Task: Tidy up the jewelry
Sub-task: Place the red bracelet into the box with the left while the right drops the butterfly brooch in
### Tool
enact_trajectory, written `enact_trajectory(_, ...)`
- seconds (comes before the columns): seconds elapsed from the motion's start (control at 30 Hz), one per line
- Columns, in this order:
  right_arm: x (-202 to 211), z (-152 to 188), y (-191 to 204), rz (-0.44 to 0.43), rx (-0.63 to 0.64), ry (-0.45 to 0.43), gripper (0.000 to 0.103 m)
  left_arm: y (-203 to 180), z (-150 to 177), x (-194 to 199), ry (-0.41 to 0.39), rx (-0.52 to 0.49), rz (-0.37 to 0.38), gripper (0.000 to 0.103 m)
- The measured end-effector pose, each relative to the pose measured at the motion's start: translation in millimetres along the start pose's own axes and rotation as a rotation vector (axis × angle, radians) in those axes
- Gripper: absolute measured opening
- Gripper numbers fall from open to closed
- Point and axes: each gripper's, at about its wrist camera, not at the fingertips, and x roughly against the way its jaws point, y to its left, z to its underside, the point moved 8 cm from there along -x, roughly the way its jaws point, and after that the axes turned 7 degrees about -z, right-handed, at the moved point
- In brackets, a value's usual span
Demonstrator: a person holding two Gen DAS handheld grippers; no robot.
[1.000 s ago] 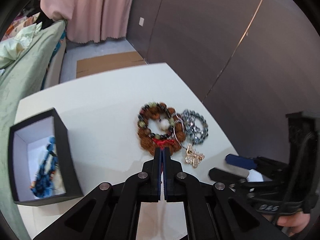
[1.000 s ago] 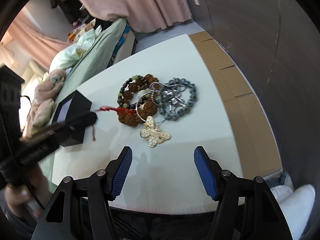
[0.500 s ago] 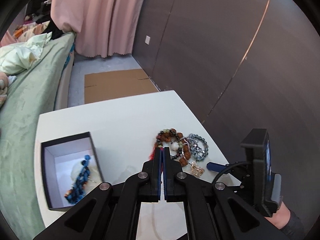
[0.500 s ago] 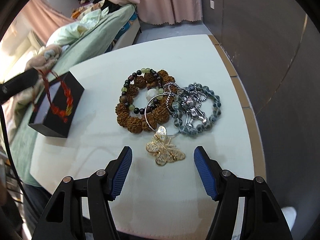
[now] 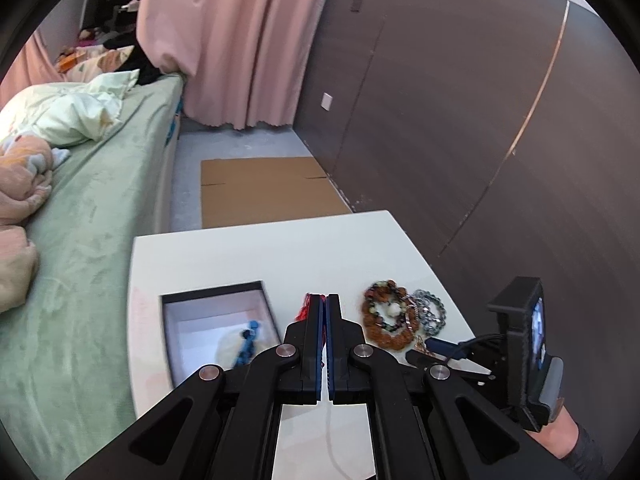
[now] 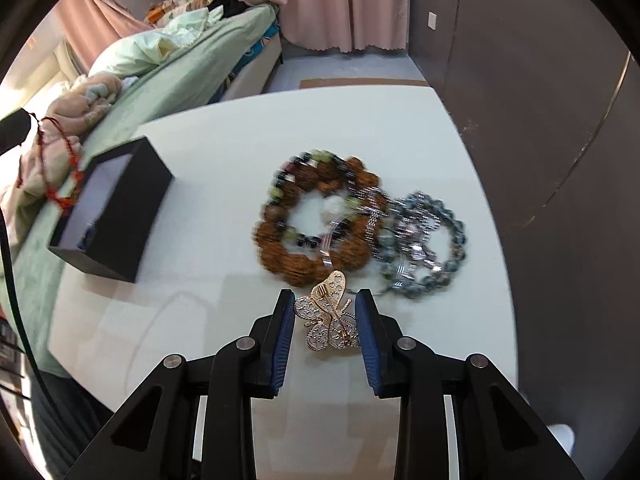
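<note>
Gold filigree, a butterfly brooch [image 6: 327,317] lying flat on the white table [image 6: 224,160], and the right gripper [image 6: 325,334] straddles it with jaws apart, not yet gripping. Over on the other side, the left gripper [image 5: 324,320] is pinched tight on a red string bracelet [image 6: 56,168], dangling near the open black box [image 6: 116,208] where a blue beaded piece [image 5: 247,345] lies. Risk here: the brooch sits just against the tangled bracelet pile [image 6: 320,220], so a thin ring could snag and drag the lot, or the flat piece could skid out.

No readable text, label, or number anywhere.
</note>
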Motion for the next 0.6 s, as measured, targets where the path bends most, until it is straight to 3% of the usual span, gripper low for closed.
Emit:
enact_trajectory(0.3,10,-12,36,-0.095,-0.019,-0.036,0.032,32,2,-2,0.005,0.052,-0.022,0.0)
enact_trajectory(0.6,21,-36,81,-0.198,-0.019,-0.064,0.032,66,22,-21,0.106,0.126,-0.077,0.001)
